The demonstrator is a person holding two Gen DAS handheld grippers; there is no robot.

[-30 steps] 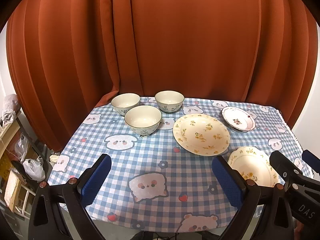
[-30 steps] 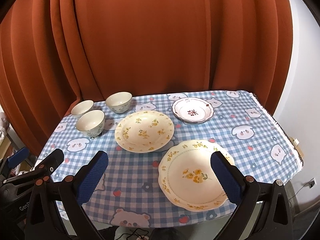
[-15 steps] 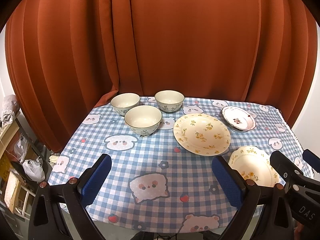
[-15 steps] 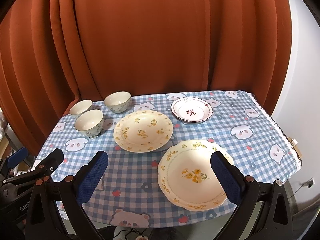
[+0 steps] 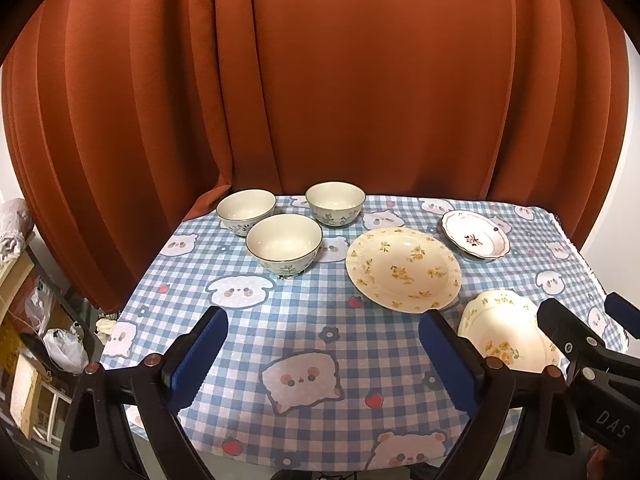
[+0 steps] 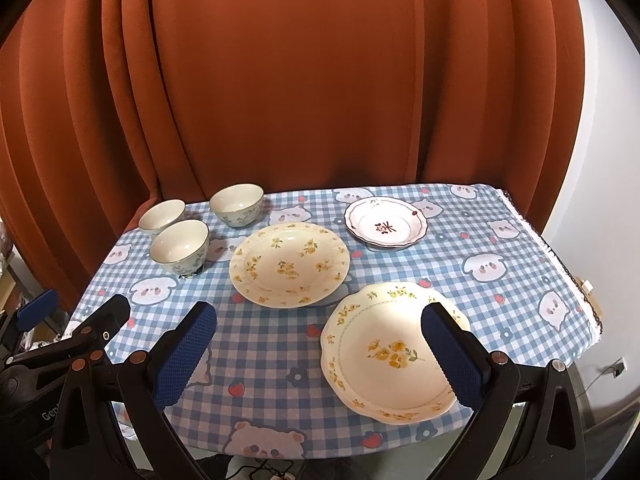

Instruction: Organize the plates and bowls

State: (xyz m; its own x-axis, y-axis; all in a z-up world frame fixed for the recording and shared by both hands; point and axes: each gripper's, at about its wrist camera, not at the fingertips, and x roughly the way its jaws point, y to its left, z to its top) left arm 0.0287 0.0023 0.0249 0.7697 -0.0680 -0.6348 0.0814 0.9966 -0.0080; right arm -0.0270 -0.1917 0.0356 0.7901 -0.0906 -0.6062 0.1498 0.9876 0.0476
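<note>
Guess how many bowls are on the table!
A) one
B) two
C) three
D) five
C: three bowls sit in a cluster at the far left of the table, a near one, a far-left one and a far-right one; the other three dishes are plates.
</note>
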